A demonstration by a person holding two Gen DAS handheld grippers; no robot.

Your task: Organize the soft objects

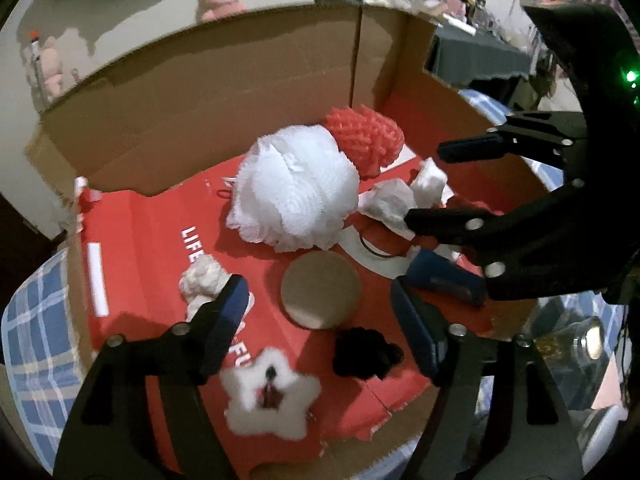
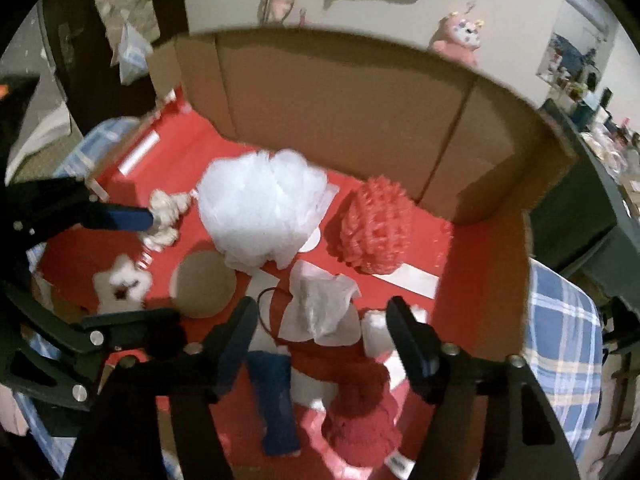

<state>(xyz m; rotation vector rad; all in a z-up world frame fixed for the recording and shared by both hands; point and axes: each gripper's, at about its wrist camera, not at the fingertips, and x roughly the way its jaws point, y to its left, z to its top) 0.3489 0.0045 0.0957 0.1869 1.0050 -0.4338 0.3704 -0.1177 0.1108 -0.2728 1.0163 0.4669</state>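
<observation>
Soft items on a red printed sheet inside an opened cardboard box [image 1: 192,120]; both grippers over the near edge.

Left gripper [image 1: 320,312]: enters from the frame bottom, angled downward, jaws wide apart, holding nothing; left finger just beside the cream knitted scrunchie [image 1: 202,280], right finger near the black scrunchie [image 1: 366,354]. Right gripper [image 2: 322,334]: enters from the bottom of its own view, jaws wide apart, empty, above the crumpled white tissue [image 2: 320,304]. White mesh bath pouf [image 1: 294,188]: frame centre, large, ruffled, touching the coral spiky ball [image 1: 366,140] behind it. White furry star [image 1: 270,394]: lower centre, blurred. Round cardboard disc [image 1: 320,288]: flat, between the pouf and the black scrunchie. Red knitted piece [image 2: 360,416] and navy cloth strip [image 2: 276,404]: lower centre of the right view.
</observation>
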